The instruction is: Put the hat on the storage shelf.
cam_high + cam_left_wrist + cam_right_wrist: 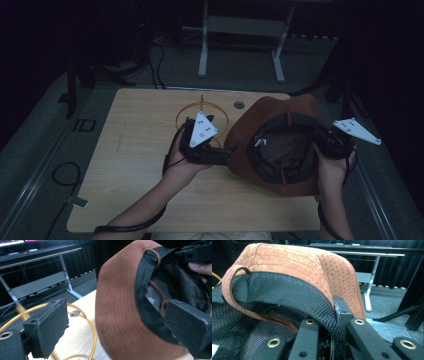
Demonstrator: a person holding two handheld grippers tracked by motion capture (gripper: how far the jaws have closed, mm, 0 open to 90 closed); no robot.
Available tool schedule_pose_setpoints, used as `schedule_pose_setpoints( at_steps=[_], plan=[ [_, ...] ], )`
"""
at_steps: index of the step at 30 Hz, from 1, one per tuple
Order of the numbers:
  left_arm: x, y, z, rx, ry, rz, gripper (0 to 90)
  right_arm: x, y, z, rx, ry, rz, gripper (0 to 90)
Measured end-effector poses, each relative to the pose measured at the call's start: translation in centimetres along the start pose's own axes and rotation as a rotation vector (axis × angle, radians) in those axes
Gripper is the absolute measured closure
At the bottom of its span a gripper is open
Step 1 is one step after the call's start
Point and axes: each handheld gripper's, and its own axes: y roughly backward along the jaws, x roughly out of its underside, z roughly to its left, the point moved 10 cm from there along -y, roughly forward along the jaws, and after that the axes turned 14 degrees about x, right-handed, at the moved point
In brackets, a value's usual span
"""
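Hat [265, 130] – brown, mesh-lined – was held upturned on the desk [135, 165], beside an orange ring [201, 107]. Its band was clamped by the right gripper [327, 142]; the left gripper [220, 152], jaws parted, straddled the brim. Closing there seemed next.

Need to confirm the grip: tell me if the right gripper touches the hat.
Touching: in the right gripper view, the right gripper is clamped on the hat band.

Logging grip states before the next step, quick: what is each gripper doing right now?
Left gripper: open, jaws either side of the brown hat brim, not clamped.
Right gripper: shut on the hat's black inner band.
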Motion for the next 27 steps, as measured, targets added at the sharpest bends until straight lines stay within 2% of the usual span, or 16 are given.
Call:
schedule_pose_setpoints(
  at_steps=[5, 7, 8, 11, 16, 19, 20, 23, 25, 26, 27],
  plan=[
    [-0.4, -3.1, -0.8, 0.025, -0.023, 0.049, 6.2, -0.4, 0.4, 0.5, -0.018, 0.010, -0.009, 83.3],
    [-0.5, -3.7, -0.9, 0.033, -0.024, 0.052, 6.2, -0.4, 0.5, 0.6, -0.017, 0.010, -0.012, 83.3],
    [-0.8, -4.9, -1.3, 0.042, -0.027, 0.057, 6.2, -0.4, 0.5, 0.7, -0.014, 0.013, -0.012, 83.2],
    [-1.2, -6.5, -1.7, 0.053, -0.029, 0.053, 6.4, -0.2, 0.5, 0.8, -0.014, 0.014, -0.003, 83.2],
    [-1.6, -9.1, -1.5, 0.022, -0.053, 0.084, 7.9, -0.1, 0.7, 0.9, -0.020, 0.016, 0.000, 83.1],
    [-1.6, -9.9, -1.4, 0.013, -0.061, 0.096, 11.2, -0.2, 1.0, 1.0, -0.023, 0.020, -0.004, 83.1],
    [-1.5, -10.7, -1.3, 0.003, -0.069, 0.118, 12.3, -0.2, 1.1, 1.0, -0.024, 0.022, -0.005, 83.1],
    [-1.3, -11.3, -1.1, -0.015, -0.070, 0.138, 15.2, -0.4, 1.5, 1.1, -0.030, 0.025, -0.010, 83.1],
    [-1.3, -11.9, -0.9, -0.020, -0.068, 0.153, 21.4, -0.4, 1.7, 1.2, -0.033, 0.031, -0.013, 83.1],
    [-1.3, -12.0, -0.7, -0.027, -0.062, 0.153, 21.8, -0.4, 1.9, 1.3, -0.034, 0.033, -0.014, 83.1],
    [-1.3, -12.1, -0.6, -0.030, -0.045, 0.143, 26.3, -0.3, 2.0, 1.4, -0.035, 0.036, -0.013, 83.1]
  ],
)
